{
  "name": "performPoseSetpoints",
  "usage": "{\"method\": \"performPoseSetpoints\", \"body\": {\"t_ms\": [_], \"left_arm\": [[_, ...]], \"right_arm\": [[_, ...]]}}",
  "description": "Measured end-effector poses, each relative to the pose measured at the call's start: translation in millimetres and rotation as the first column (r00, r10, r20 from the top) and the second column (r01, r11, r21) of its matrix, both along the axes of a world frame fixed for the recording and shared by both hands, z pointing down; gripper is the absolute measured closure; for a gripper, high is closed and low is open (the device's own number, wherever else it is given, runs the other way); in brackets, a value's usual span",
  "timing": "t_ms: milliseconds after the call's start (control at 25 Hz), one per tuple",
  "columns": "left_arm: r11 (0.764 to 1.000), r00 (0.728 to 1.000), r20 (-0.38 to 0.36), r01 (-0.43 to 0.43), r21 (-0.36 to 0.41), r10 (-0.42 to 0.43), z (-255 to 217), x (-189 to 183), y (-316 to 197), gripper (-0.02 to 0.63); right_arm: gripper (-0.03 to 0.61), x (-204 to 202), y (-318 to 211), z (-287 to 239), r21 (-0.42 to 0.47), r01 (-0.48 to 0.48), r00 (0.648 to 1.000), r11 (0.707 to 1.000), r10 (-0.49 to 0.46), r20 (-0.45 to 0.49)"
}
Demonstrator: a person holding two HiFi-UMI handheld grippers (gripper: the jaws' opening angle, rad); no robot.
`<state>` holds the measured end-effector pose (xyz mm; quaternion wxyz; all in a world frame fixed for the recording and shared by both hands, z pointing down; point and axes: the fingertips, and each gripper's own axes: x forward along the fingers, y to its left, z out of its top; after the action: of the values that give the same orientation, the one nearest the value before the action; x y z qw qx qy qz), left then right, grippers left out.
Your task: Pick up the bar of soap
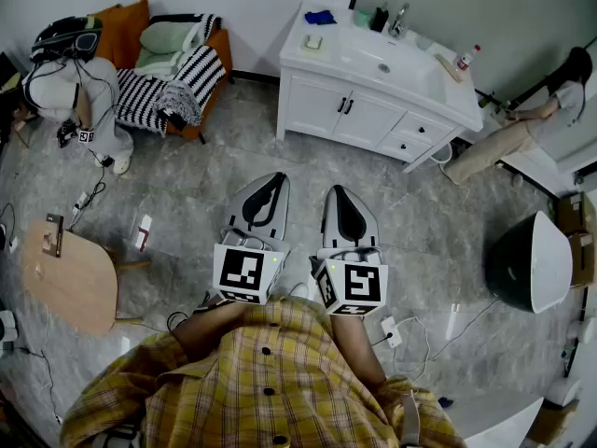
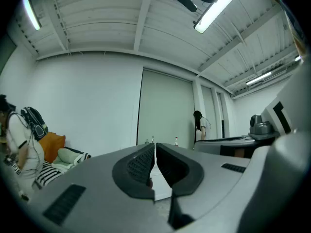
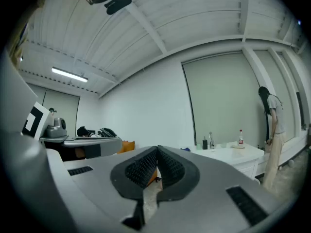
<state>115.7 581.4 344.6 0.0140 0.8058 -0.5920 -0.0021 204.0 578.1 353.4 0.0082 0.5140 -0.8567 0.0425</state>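
Far left, a seated person and an orange sofa piled with striped cushions are against the wall, and a small wooden table stands nearer you. None of this bears on the job.

You hold your left gripper low in front of your chest, pointing forward, its jaws pressed together with nothing between them. Just beside it your right gripper is carried the same way, its jaws also closed on nothing. Both held level and parallel like this reads as a carrying pose for walking, not a reach. Bare floor lies between you and the counter, which stands well apart from you against the far wall.

What looks like the bar of soap, a small pale block, lies near the counter's front left corner. It is too small to be sure of. A blue cloth sits behind it at the back left corner. Further right along the counter come the tap over the basin and a red-capped bottle toward the right end, probably kept there for washing. Another person is past that end.

I judge the task barely begun: you need to walk up to the left end and open one pair of jaws before reaching for the soap
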Motion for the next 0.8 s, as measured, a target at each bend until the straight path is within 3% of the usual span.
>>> {"method": "performPoseSetpoints", "body": {"t_ms": [440, 800], "left_arm": [[1.0, 1.0, -0.013, -0.017, -0.01, 0.016, 10.6, -27.3, 5.0, 0.592], [1.0, 1.0, -0.023, -0.018, -0.019, 0.017, 20.0, -95.5, 7.4, 0.592]], "right_arm": [[0.558, -22.4, 7.5, 11.4, -0.036, -0.015, 1.0, 0.999, 0.016, 0.027], [0.558, -74.4, 6.8, 22.8, -0.072, -0.055, 0.998, 0.996, 0.056, 0.01]]}}
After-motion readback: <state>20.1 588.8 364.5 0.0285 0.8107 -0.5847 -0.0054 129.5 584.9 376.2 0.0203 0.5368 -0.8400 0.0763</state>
